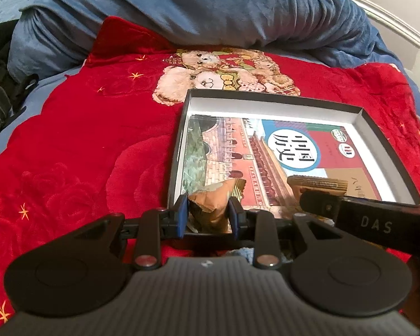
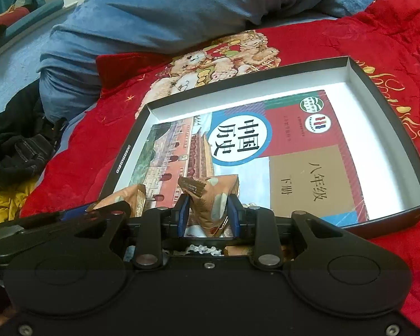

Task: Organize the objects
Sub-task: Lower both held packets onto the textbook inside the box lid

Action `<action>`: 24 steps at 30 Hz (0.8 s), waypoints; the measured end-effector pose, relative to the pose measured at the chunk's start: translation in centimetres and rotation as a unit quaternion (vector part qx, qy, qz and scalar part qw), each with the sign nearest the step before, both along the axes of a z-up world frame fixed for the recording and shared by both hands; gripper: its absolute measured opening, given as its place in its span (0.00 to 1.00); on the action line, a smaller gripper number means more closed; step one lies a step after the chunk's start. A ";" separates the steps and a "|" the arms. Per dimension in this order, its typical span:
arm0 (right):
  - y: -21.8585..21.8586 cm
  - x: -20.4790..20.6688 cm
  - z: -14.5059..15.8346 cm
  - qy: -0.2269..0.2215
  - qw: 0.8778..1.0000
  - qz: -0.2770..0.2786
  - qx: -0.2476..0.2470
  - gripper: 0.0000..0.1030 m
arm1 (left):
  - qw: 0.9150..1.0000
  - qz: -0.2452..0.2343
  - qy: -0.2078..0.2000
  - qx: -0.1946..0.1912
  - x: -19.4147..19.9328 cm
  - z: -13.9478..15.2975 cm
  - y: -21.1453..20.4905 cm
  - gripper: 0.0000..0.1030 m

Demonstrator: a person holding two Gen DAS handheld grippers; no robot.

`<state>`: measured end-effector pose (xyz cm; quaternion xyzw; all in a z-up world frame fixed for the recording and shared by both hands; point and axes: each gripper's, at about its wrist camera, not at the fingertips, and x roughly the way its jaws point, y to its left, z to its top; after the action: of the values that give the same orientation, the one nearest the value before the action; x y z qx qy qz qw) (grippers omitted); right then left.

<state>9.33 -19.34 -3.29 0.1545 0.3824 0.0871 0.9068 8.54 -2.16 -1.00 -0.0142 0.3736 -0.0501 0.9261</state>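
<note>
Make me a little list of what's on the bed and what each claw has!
bed cover: red blanket with teddy bear picture
behind it: blue quilt
box: open, dark outside, white inside
in box: book, lying flat
left claw: shut on snack packet, over the box's near edge
right claw: shut on second packet, over the book
</note>
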 end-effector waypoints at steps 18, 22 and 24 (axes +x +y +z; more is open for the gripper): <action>0.5 0.1 0.0 -0.004 1.000 0.009 0.003 0.28 | 1.000 -0.001 -0.002 -0.008 -0.1 -0.2 0.0 0.34; 0.5 0.1 0.0 -0.005 1.000 0.011 0.002 0.28 | 1.000 -0.001 -0.003 -0.007 -0.1 -0.2 -0.1 0.34; 0.7 0.1 0.0 -0.005 1.000 0.013 -0.004 0.28 | 1.000 -0.001 -0.003 -0.006 0.0 -0.2 -0.1 0.34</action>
<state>9.43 -18.64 -3.27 0.1454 0.3802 0.0981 0.9081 8.50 -2.26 -1.23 -0.0192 0.3703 -0.0537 0.9272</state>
